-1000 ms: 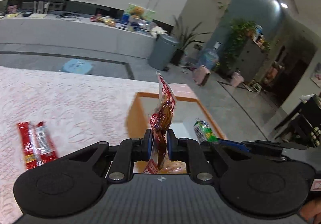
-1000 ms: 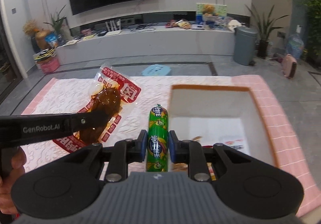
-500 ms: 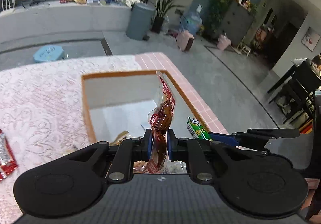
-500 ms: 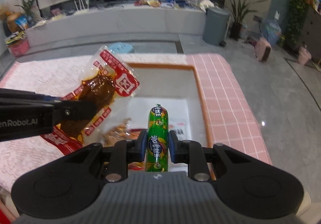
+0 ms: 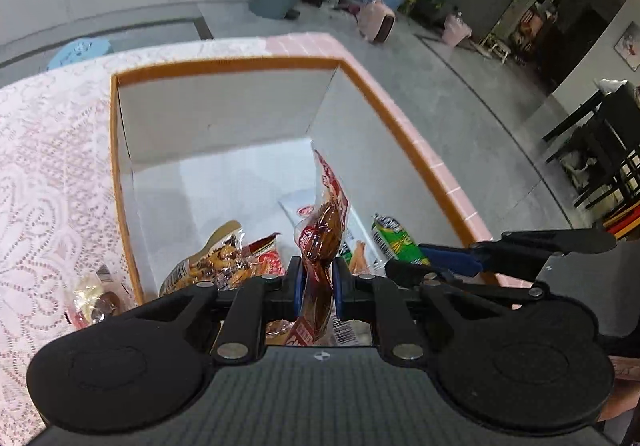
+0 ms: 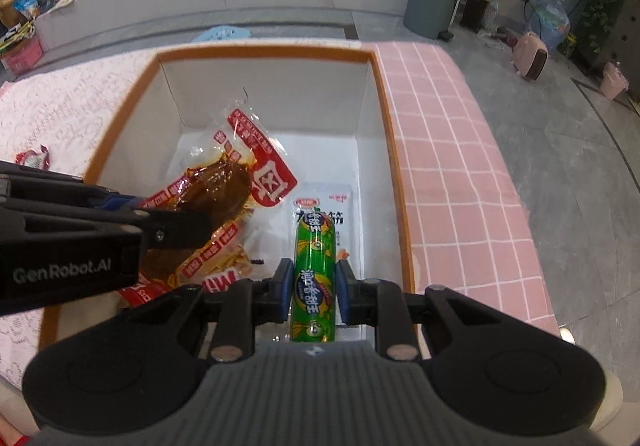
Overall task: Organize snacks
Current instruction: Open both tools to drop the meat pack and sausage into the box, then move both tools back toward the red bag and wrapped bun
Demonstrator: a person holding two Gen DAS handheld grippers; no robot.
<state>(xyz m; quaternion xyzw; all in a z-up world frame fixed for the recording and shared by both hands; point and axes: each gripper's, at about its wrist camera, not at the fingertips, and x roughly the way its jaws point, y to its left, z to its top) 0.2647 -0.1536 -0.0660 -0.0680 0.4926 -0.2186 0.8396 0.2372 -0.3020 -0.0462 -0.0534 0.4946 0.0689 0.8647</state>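
An orange-rimmed white box (image 5: 120, 182) (image 6: 384, 94) stands on the table with several snack packs lying in it. My left gripper (image 5: 315, 288) is shut on a clear red-printed pouch of brown braised meat (image 5: 326, 222) and holds it over the box; the same pouch (image 6: 224, 186) shows from the side in the right wrist view, below the rim. My right gripper (image 6: 312, 288) is shut on a green sausage stick (image 6: 314, 270), upright between the blue pads above the box's near right part. That sausage (image 5: 394, 240) also pokes in at the right of the left wrist view.
A white lace cloth (image 5: 48, 174) covers the table left of the box, a pink checked cloth (image 6: 456, 174) lies to its right. Loose packets remain on the lace beside the box (image 5: 94, 298) (image 6: 34, 160). Beyond the table edge are grey floor, a bin (image 6: 432, 2) and a pink heater (image 6: 532, 56).
Both grippers have come forward and down over the box, tilting more steeply into it. The meat pouch and the sausage stayed gripped and now hang inside the box opening.
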